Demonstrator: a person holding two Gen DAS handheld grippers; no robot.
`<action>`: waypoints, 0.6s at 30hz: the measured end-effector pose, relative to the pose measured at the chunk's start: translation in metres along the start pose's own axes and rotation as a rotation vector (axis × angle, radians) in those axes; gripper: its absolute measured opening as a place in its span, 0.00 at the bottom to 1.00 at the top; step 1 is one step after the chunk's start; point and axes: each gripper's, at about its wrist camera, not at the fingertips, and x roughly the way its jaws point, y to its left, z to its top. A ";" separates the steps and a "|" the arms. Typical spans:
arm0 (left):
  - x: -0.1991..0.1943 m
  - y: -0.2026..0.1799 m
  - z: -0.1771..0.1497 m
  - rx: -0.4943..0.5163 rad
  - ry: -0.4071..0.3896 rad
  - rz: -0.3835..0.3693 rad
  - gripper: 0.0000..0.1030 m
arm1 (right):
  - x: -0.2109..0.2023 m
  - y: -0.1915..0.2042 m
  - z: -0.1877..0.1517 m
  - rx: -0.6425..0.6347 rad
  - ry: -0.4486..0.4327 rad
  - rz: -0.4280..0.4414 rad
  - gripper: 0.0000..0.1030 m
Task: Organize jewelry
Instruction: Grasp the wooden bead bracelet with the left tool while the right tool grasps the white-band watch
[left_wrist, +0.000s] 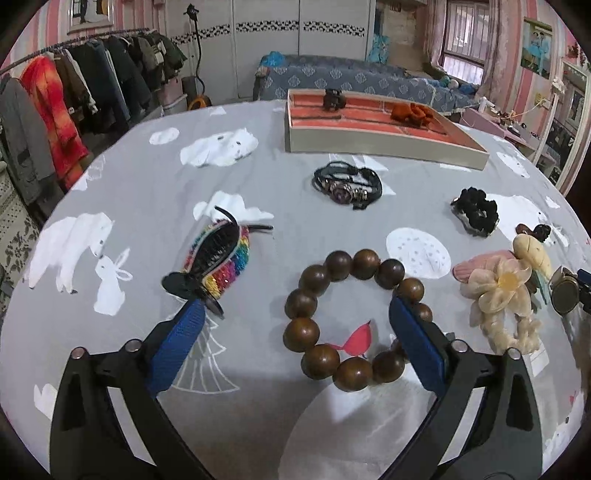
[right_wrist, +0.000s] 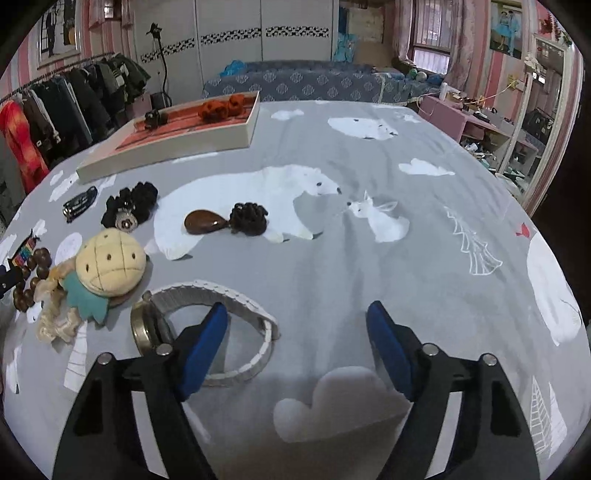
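Note:
My left gripper (left_wrist: 295, 314) is open low over a brown wooden bead bracelet (left_wrist: 317, 280); its right finger lies inside the ring's right side and its left finger touches the black end of a rainbow hair clip (left_wrist: 218, 258). My right gripper (right_wrist: 297, 317) is open and empty; its left finger sits over the loop of a white-strap watch (right_wrist: 218, 291). A beige tray with an orange lining (left_wrist: 369, 146) (right_wrist: 166, 155) stands at the far side and holds a dark item (left_wrist: 333, 99) and an orange scrunchie (left_wrist: 410, 110).
On the grey animal-print cloth lie a black cord bracelet (left_wrist: 347, 182), a black scrunchie (left_wrist: 476, 210), a cream flower clip (left_wrist: 498, 291), a plush pineapple clip (right_wrist: 107, 266), a brown teardrop pendant with dark beads (right_wrist: 207, 221). A clothes rack stands left.

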 end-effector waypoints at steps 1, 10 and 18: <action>0.002 0.000 0.000 -0.002 0.009 -0.008 0.90 | 0.001 0.001 0.000 -0.003 0.004 0.004 0.68; 0.013 0.002 -0.002 -0.013 0.055 -0.032 0.77 | 0.002 0.006 0.000 -0.023 0.012 0.041 0.49; 0.018 0.002 0.000 -0.006 0.065 -0.027 0.57 | 0.002 0.009 0.002 -0.008 0.015 0.075 0.28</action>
